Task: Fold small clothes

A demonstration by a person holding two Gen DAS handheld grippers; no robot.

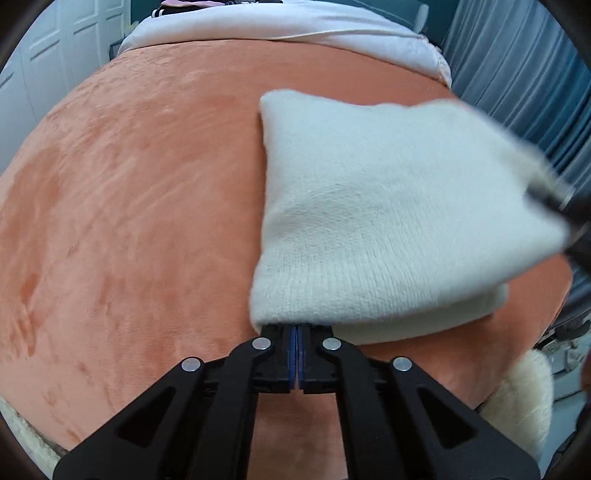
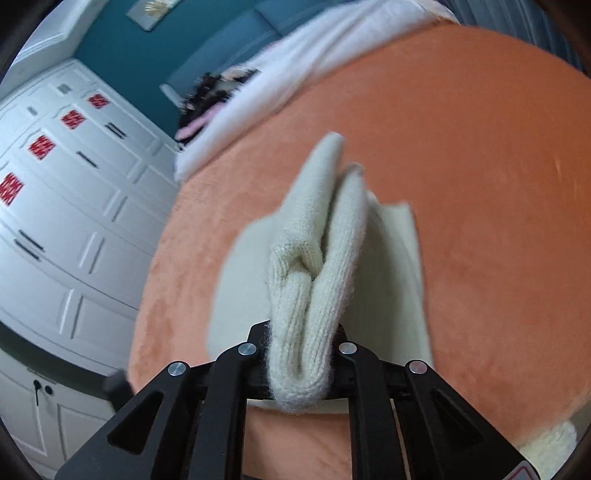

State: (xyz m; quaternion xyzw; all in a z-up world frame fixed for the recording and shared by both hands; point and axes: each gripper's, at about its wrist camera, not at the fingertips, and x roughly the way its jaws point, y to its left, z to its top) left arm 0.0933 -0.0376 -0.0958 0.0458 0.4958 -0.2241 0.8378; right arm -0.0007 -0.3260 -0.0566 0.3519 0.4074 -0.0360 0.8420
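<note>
A cream knitted garment (image 1: 388, 206) lies partly folded on the orange plush bed cover (image 1: 129, 203). My left gripper (image 1: 297, 328) is shut on its near left corner, its blue pads pressed together at the ribbed hem. My right gripper (image 2: 301, 339) is shut on a bunched ribbed edge of the same garment (image 2: 314, 258) and holds it lifted above the cover (image 2: 480, 184). In the left wrist view the right gripper (image 1: 554, 199) shows blurred at the garment's right corner.
A white blanket (image 1: 280, 22) lies bunched along the far side of the bed. White cupboards (image 2: 74, 206) stand to the left, a blue curtain (image 1: 524, 74) to the right. A fluffy cream rug (image 1: 524, 398) lies past the bed's near right edge.
</note>
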